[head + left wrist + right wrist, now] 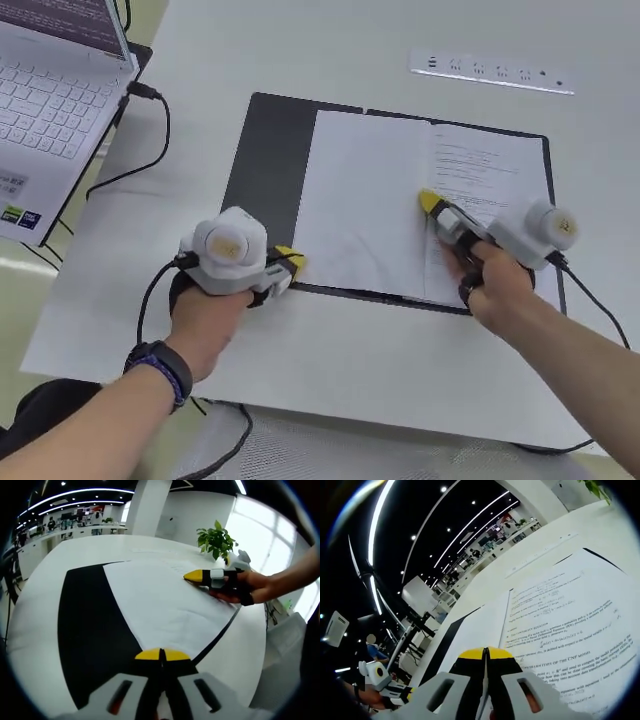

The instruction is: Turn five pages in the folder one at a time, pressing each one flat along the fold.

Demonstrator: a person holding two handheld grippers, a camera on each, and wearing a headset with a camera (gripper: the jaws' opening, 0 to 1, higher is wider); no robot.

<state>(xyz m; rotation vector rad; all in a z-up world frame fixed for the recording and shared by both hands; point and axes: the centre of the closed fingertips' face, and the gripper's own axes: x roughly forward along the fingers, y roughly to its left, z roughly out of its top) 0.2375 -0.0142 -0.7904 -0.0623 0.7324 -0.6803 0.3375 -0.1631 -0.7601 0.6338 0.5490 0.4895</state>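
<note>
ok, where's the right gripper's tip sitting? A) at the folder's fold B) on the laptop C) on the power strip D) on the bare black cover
A: the right gripper has its yellow tip at the fold of the open folder, between the blank page and the printed page.
</note>
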